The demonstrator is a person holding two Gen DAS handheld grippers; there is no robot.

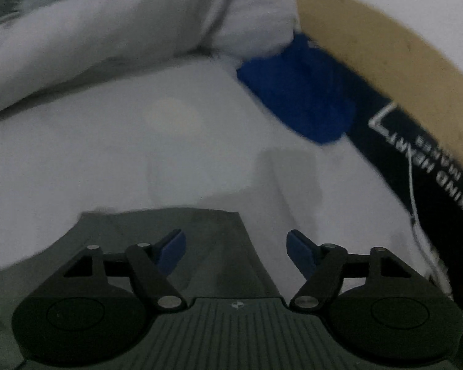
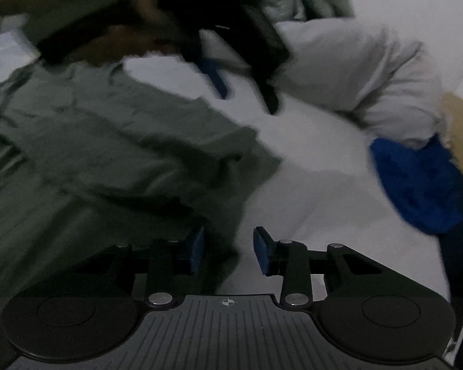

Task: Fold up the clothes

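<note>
A white pillow (image 2: 370,71) and a blue cloth (image 2: 416,185) lie on the white sheet (image 2: 308,169), beside a dark band (image 1: 416,160) with mirrored, unreadable letters. The green garment (image 2: 108,154) lies spread at left. The left gripper (image 1: 236,249) is wide open and empty. The right gripper (image 2: 228,249) is half open over the garment's edge, gripping nothing.

Bare sheet (image 2: 308,160) lies between olive garment (image 2: 108,154) and pillow (image 2: 370,71)

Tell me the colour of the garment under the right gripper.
Grey-green garment, clearest in the right wrist view.
</note>
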